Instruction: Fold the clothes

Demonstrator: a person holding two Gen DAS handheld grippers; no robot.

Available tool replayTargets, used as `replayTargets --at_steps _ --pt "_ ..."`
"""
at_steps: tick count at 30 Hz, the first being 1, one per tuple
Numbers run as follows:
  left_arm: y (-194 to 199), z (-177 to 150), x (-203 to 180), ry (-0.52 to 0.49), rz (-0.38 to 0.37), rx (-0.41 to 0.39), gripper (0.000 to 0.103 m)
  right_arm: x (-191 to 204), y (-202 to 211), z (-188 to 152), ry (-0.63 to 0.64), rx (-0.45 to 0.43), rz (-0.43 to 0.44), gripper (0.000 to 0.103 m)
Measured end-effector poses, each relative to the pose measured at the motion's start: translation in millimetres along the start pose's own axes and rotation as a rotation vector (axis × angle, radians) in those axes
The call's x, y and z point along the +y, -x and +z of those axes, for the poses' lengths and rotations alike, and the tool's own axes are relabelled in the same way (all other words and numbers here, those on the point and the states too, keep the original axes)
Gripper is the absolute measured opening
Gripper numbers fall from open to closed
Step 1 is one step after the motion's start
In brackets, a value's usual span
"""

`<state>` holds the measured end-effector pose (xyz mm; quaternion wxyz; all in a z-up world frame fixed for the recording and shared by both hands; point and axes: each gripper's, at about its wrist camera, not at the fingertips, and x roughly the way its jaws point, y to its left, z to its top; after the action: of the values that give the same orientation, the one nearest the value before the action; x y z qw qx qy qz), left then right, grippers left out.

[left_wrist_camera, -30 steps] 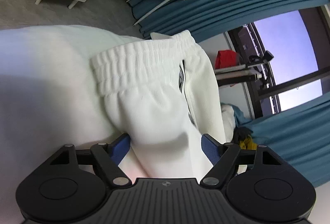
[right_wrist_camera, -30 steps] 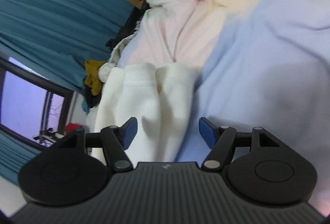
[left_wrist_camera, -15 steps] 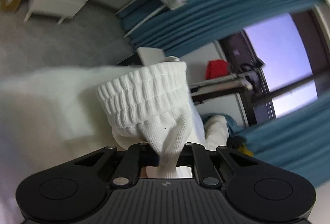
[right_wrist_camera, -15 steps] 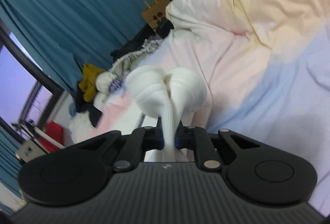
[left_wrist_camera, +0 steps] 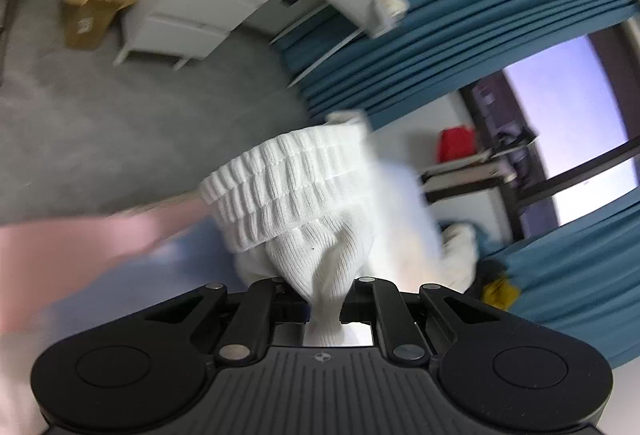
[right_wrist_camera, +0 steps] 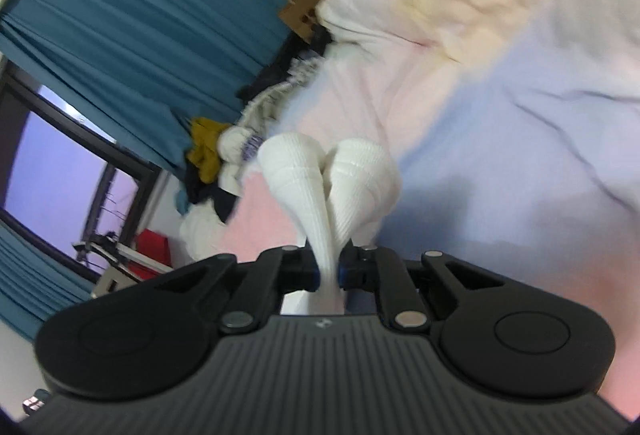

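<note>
White knit trousers hang between my two grippers above a bed. In the left wrist view the ribbed elastic waistband (left_wrist_camera: pixel 288 191) bunches up just ahead of my left gripper (left_wrist_camera: pixel 325 309), which is shut on the fabric below it. In the right wrist view the two ribbed leg cuffs (right_wrist_camera: pixel 332 175) bulge out ahead of my right gripper (right_wrist_camera: pixel 329 275), which is shut on them. The rest of the trousers is hidden or blurred.
The bed has a pastel pink, blue and yellow cover (right_wrist_camera: pixel 500 123). A heap of other clothes (right_wrist_camera: pixel 224 155) lies at its far side by teal curtains (right_wrist_camera: pixel 132 19) and a window. A white drawer unit (left_wrist_camera: pixel 192 19) and cardboard box (left_wrist_camera: pixel 90 15) stand on the grey floor.
Both grippers closed on the trousers, left on the waistband end, right on the cuffs. They then lifted the garment off the bed, and both views have swung upward.
</note>
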<state>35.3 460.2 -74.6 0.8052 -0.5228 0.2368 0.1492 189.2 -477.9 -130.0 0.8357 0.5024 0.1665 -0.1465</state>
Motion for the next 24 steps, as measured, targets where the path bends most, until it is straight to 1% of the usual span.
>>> replayTargets --at_steps 2,5,7,9,10,11,13,18,20,24 --pt "3 -7 26 0.011 0.000 0.020 0.014 -17 2 -6 -0.030 0.027 -0.055 0.011" --pt "12 -12 47 -0.004 -0.021 0.030 0.028 -27 -3 -7 -0.040 0.067 -0.130 0.011" --pt "26 -15 51 -0.033 0.003 0.013 0.039 -22 -3 -9 -0.015 0.067 -0.152 0.011" --pt "43 -16 49 -0.074 0.012 0.001 0.044 -15 -3 -10 0.009 0.059 -0.165 0.011" --pt "51 -17 46 -0.098 0.022 -0.005 0.049 -13 -3 -11 0.007 0.056 -0.172 0.011" --pt "60 -18 43 -0.121 0.033 -0.011 0.050 -11 -3 -11 -0.002 0.055 -0.181 0.011" --pt "72 -22 29 -0.173 0.035 -0.022 0.054 -11 -3 -12 -0.046 0.047 -0.188 0.011" --pt "85 -34 -12 -0.288 0.066 -0.038 0.055 -20 6 -17 -0.193 0.013 -0.200 0.011" --pt "79 -42 -33 -0.339 0.066 -0.039 0.056 -22 6 -20 -0.204 0.002 -0.197 0.011" --pt "63 -70 -81 -0.430 0.048 -0.033 0.058 -31 1 -23 -0.152 0.010 -0.185 0.011"
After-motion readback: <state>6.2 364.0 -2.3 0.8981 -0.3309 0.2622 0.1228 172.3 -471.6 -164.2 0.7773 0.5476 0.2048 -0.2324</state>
